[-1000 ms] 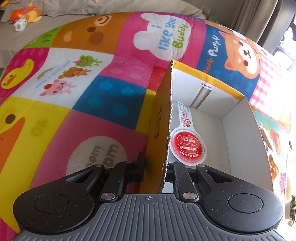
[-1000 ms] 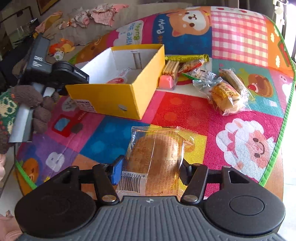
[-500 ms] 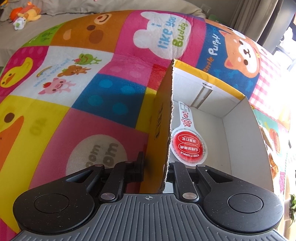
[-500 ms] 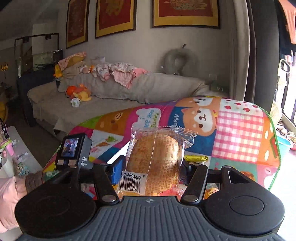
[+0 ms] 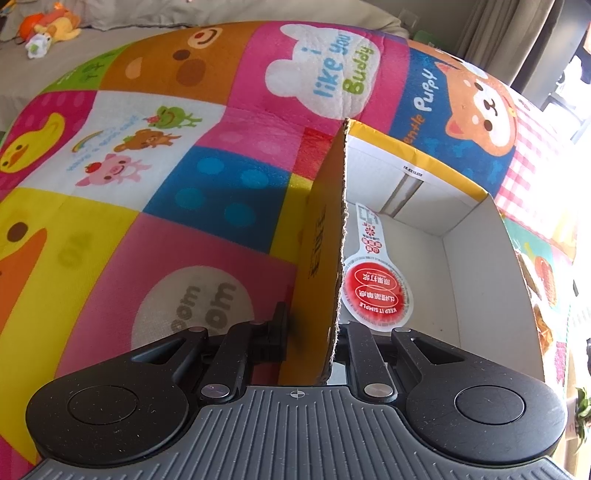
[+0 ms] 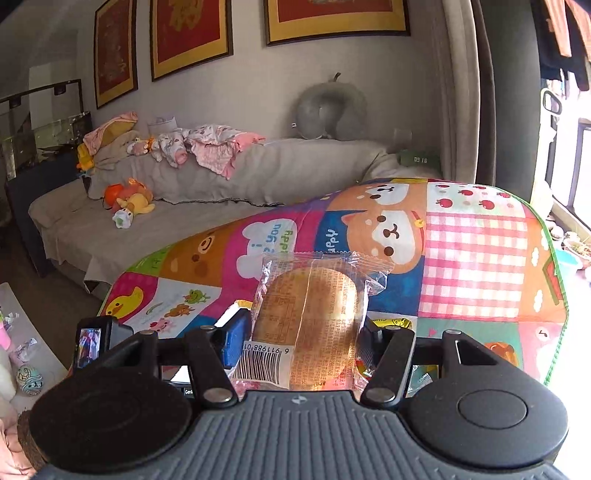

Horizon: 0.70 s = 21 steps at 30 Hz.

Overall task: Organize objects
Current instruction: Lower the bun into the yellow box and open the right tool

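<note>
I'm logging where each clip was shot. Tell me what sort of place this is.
Most likely a family living room with small children. A grey sofa carries plush toys and baby clothes, framed pictures hang on the wall, and a cartoon-animal play mat covers the work surface.

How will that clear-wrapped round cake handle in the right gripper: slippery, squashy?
Likely slippery: the clear-wrapped round cake has a glossy, crinkled film wrapper. Probably soft and light, so the right gripper could dent it. Loose wrapper ends may flop.
</note>
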Each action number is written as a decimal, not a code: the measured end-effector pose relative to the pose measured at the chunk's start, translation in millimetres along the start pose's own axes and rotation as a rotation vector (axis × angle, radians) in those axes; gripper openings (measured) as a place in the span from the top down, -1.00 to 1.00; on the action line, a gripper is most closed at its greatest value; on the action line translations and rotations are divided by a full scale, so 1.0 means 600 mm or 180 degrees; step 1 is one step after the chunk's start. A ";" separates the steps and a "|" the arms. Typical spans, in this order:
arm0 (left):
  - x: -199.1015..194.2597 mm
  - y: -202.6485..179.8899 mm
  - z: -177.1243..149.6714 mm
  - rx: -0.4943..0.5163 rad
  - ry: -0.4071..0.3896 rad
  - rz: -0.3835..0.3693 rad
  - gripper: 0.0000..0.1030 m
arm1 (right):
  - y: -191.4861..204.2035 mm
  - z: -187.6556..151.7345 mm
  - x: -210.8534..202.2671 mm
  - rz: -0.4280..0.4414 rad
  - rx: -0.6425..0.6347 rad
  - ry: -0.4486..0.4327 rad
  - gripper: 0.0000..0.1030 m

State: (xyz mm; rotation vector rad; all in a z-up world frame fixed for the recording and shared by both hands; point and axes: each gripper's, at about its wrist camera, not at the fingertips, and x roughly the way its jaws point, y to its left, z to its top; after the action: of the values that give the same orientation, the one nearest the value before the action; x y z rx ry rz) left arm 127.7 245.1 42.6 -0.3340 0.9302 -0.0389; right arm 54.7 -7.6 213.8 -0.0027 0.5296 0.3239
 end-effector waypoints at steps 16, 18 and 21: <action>0.000 0.001 -0.001 0.0027 0.0000 -0.0014 0.71 | -0.015 -0.018 0.085 0.0298 0.0290 0.0263 -0.65; 0.000 0.001 0.000 0.0027 0.0000 -0.0013 0.71 | -0.019 -0.025 0.088 0.0256 0.0307 0.0285 -0.65; 0.000 0.000 -0.001 0.0030 -0.0003 -0.0008 0.71 | -0.040 -0.031 0.090 0.0146 0.0367 0.0312 -0.65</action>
State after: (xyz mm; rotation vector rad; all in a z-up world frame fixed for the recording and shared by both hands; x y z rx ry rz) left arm 127.4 244.9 42.2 -0.3264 0.9285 -0.0453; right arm 96.6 -15.6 168.8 0.1057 0.6457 0.3388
